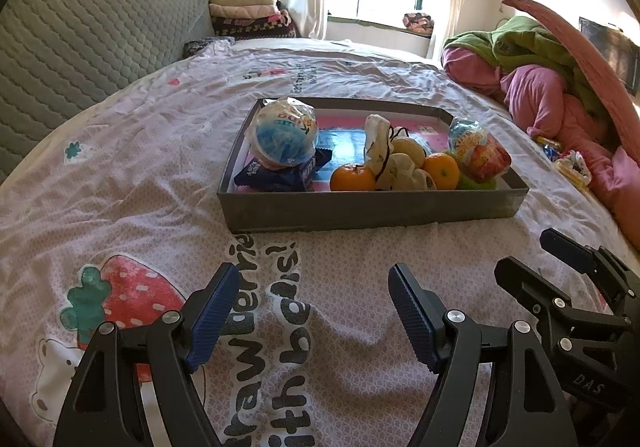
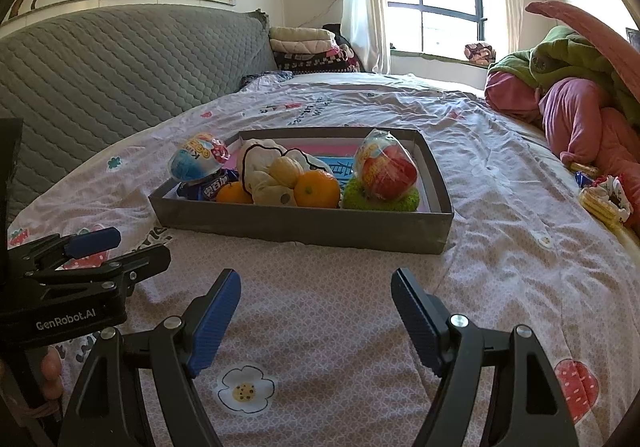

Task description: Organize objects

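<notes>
Grippers hover side by side over the bedsheet point(image 2: 360, 327), left gripper point(image 1: 314, 311) and right gripper point(image 2: 316, 315) both wide open, holding nothing. Most items already sit in the tray point(image 2: 304, 225): oranges point(image 2: 318, 189), two wrapped eggs, a snack pack. Loose snacks point(image 2: 604, 199) by the clothes pile point(image 2: 580, 115) look left over, with a clear path.

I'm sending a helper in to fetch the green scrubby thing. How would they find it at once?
On the bed stands a shallow grey box of snacks and fruit. Look in its near right corner, right of the oranges: the fuzzy lime-green pad lies flat under a red wrapped egg toy, the only green item inside.
</notes>
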The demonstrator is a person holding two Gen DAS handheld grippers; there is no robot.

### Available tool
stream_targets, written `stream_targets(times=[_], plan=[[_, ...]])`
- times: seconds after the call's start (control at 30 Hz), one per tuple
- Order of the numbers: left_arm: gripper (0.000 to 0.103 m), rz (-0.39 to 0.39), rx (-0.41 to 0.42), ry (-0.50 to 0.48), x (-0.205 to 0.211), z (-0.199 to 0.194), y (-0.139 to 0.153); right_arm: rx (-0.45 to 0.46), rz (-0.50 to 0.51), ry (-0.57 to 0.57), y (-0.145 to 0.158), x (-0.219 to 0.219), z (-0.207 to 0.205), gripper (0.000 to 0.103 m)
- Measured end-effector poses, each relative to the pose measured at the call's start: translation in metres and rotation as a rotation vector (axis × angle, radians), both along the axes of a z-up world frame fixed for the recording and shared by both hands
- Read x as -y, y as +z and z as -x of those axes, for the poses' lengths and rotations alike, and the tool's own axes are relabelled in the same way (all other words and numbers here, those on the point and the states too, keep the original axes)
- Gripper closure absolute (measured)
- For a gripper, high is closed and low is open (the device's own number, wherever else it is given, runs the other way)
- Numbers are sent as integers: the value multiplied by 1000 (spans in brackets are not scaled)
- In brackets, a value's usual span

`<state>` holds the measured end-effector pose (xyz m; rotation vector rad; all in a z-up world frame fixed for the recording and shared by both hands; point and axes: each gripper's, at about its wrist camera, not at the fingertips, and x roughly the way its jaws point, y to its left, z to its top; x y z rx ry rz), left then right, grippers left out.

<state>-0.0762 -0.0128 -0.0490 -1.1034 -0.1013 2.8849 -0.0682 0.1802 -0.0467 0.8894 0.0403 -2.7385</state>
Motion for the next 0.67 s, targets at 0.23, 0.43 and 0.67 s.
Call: stream_targets(times=[0.23,0.43,0.67], plan=[[25,11,6,5,-1,0,-1,-1,1,2,-1,0,0,26],[25,3,5,4,1,0,-2,1,-2,4,-1,0,0,26],[25,-2,10,-4,0,0,-3,4,-1,3,-2,0,1,26]])
